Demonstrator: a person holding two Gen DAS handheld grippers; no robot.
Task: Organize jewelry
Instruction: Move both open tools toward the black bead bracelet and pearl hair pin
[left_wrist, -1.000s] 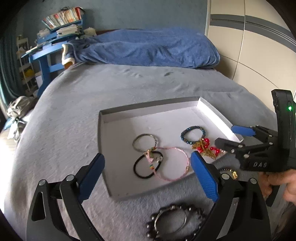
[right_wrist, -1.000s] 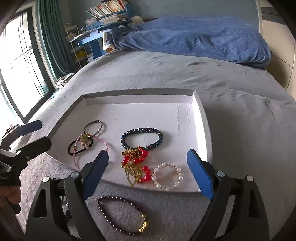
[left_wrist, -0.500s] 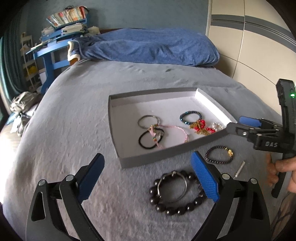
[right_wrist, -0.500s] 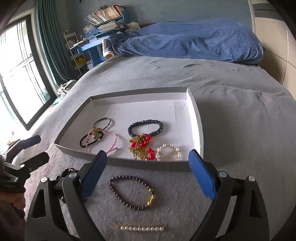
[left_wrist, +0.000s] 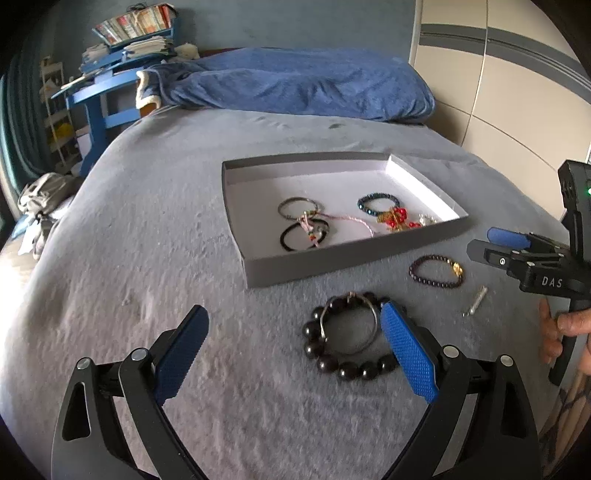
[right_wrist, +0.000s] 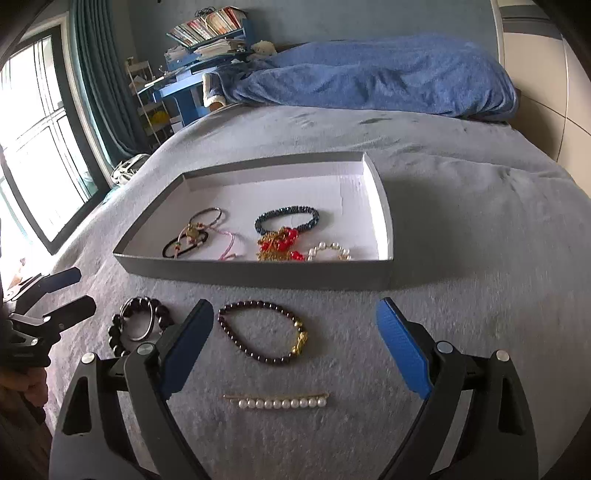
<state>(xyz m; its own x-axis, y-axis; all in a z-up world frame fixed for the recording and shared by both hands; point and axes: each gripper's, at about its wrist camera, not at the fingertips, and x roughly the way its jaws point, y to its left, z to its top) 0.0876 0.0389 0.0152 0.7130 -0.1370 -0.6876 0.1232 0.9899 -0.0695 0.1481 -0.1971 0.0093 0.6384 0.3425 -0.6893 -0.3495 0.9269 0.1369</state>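
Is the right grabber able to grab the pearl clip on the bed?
Probably yes. The right gripper is open, and the pearl clip lies bare on the blanket just below its fingers, with nothing over it.

Matt cardboard tray (right_wrist: 258, 271), glossy black bead bracelet (left_wrist: 347, 365), fuzzy grey blanket (left_wrist: 147, 258)

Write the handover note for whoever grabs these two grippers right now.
Left gripper: open, empty.
Right gripper: open, empty.
Already inside the tray: several hair ties and bracelets, including the blue bead bracelet and pearl bracelet.
Not yet in, lying on the grey blanket in front of the tray: big black bead bracelet, dark bead bracelet, pearl hair pin.
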